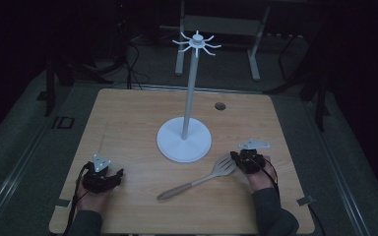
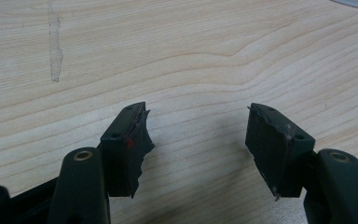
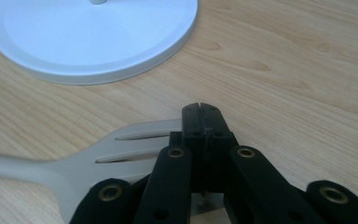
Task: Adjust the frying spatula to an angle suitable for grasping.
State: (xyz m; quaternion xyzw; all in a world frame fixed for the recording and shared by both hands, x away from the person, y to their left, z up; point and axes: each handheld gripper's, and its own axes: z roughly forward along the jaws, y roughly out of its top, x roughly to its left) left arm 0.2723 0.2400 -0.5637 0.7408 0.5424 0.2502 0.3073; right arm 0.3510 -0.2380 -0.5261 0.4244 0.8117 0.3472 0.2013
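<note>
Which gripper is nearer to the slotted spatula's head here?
Right. The right gripper sits at the head of the slotted spatula, jaws shut on its edge. The left gripper rests open on the table, well beyond the handle end.

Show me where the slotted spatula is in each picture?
High view: the spatula lies lower middle-right on the table, its head at the right tool.
Left gripper view: not in it.
Right gripper view: its slotted head is lower left, with the shut tool's jaws pinching its edge.
Shared landmark: the white round stand base, top left in the right gripper view.
</note>
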